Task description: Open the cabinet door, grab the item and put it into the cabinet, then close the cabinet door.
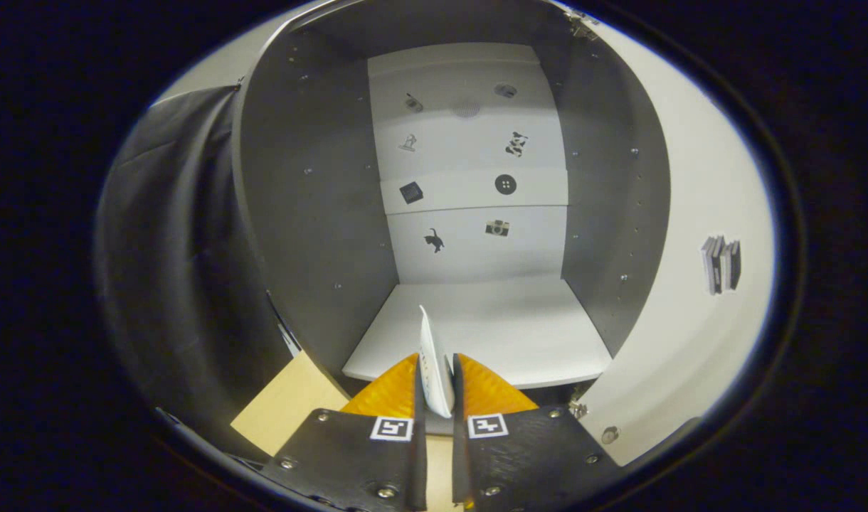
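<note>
The tool (437, 387) is in the lower middle of the frame, and its two fingers (390, 392) are clenched on a thin white flat item (432, 359) that stands on its edge between them. Both fingers press on the item, one from each side. The upper part of the item rises above the fingertips and leans a little to the left. What the item is exactly, I cannot tell; it looks like a small white packet or card with a few small marks on it.

Just ahead of the fingers there is the open grey cabinet (313, 213), which takes the centre of the frame. Its white floor shelf (505, 334) lies just beyond the fingertips, and the item is at the front edge of this shelf, not yet resting on it. The white back wall of the cabinet (469, 163) carries several small dark stickers (505, 184), for example a round button, a cat and a camera.

The white cabinet door (690, 249) is swung open at the right side of the frame, with a small sticker of books (721, 264) on it. At the lower left, under the tool, a part of the light wooden bench (292, 405) is visible.
</note>
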